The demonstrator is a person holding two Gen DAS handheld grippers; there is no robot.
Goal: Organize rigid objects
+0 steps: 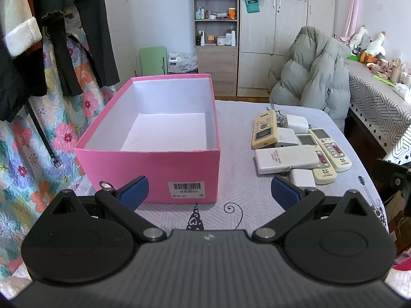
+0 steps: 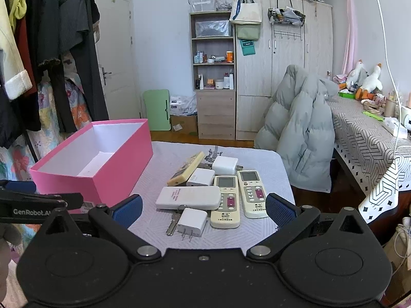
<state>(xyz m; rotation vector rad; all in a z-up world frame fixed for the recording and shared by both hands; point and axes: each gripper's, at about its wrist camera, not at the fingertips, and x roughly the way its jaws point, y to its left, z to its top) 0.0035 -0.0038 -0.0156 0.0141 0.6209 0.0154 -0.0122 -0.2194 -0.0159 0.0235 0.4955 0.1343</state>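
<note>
An open pink box (image 1: 154,164) (image 2: 108,179) with a white inside stands empty on the left of the table. To its right lies a pile of remote controls (image 1: 285,159) (image 2: 188,197), white chargers (image 1: 296,123) (image 2: 192,219) and a key (image 2: 172,223). My left gripper (image 1: 209,191) is open and empty, low before the box's near end. My right gripper (image 2: 204,209) is open and empty, just in front of the pile. The left gripper's body (image 2: 38,205) shows at the left edge of the right wrist view.
The table wears a pale quilted cloth (image 1: 239,184). A grey puffer jacket (image 2: 298,138) hangs on a chair behind the table. Hanging clothes (image 2: 51,51) are at the left, a cluttered desk (image 2: 367,133) at the right, shelves and wardrobe (image 2: 257,77) at the back.
</note>
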